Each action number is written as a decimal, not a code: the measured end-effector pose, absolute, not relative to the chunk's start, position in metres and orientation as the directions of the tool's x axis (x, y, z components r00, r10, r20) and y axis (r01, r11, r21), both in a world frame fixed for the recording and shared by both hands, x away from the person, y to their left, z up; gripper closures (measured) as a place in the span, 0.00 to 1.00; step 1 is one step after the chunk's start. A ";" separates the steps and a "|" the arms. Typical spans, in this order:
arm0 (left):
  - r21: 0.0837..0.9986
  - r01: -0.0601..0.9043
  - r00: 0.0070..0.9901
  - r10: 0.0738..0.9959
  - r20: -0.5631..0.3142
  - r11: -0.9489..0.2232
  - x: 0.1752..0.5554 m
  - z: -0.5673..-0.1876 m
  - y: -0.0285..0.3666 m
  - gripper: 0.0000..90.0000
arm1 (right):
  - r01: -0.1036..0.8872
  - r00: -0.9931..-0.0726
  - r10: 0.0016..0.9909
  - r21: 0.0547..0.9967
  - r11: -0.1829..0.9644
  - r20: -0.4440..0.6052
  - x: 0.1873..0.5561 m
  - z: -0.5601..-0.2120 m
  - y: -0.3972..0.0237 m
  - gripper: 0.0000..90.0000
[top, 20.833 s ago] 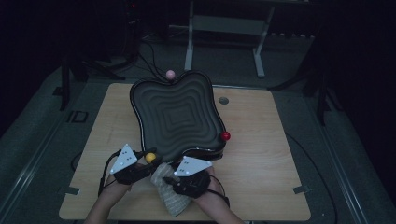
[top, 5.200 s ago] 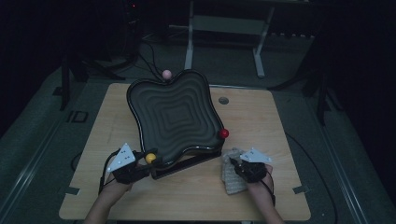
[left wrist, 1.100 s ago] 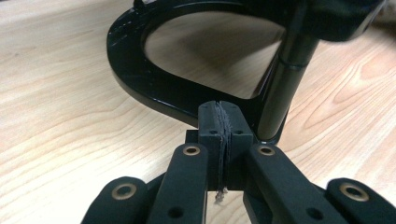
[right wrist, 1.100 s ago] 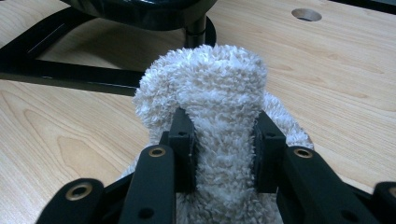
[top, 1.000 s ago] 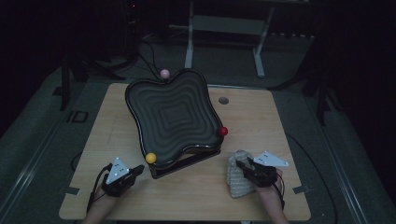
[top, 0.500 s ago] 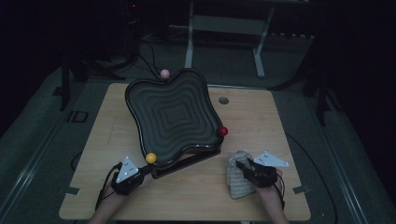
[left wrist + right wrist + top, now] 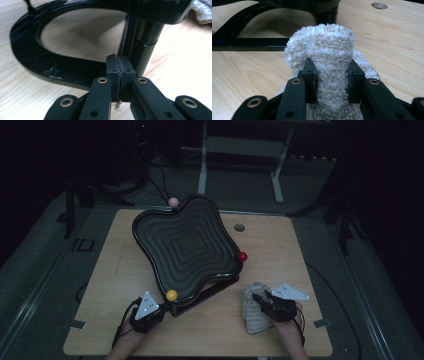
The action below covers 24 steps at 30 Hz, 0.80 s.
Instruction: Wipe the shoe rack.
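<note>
At the left, we have our left tongs (image 7: 119,72) pressed together on nothing, their tips close to the black stand (image 7: 62,70) under the wavy tray (image 7: 187,247), below the yellow ball (image 7: 171,295). To the right, our right tongs (image 7: 331,75) pinch the towel (image 7: 329,50), bunched on the desk (image 7: 220,335) beside the tray. We judge wiping is in hand; next we should steady the stand and bring the towel onto the tray.

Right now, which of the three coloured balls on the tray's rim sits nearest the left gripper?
The yellow ball, at the rim's near corner beside the left gripper; the red ball and pink ball sit farther off.
</note>
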<state>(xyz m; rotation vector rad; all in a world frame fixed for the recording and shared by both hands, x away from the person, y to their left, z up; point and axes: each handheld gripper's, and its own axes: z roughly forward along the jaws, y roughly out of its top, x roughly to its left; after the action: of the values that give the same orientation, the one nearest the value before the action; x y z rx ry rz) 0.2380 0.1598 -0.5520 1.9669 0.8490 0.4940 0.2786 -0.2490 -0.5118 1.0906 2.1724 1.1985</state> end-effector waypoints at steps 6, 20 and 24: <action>0.863 0.353 0.702 0.712 0.012 -0.362 0.232 -0.551 0.143 0.98 | 0.431 -0.603 0.798 0.844 0.320 0.005 0.277 -0.512 -0.248 0.75; 0.868 0.331 0.733 0.680 0.010 -0.370 0.220 -0.550 0.116 0.98 | 0.431 -0.612 0.791 0.843 0.323 0.010 0.276 -0.513 -0.246 0.75; 0.865 0.335 0.745 0.667 -0.001 -0.373 0.217 -0.551 0.110 0.98 | 0.434 -0.611 0.791 0.842 0.321 0.013 0.275 -0.513 -0.246 0.75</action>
<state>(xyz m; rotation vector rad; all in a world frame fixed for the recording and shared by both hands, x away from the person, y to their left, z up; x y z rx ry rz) 0.2172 0.1105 -0.5507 1.9859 0.7601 0.4365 0.2751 -0.2458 -0.5133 1.0859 2.1903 1.2063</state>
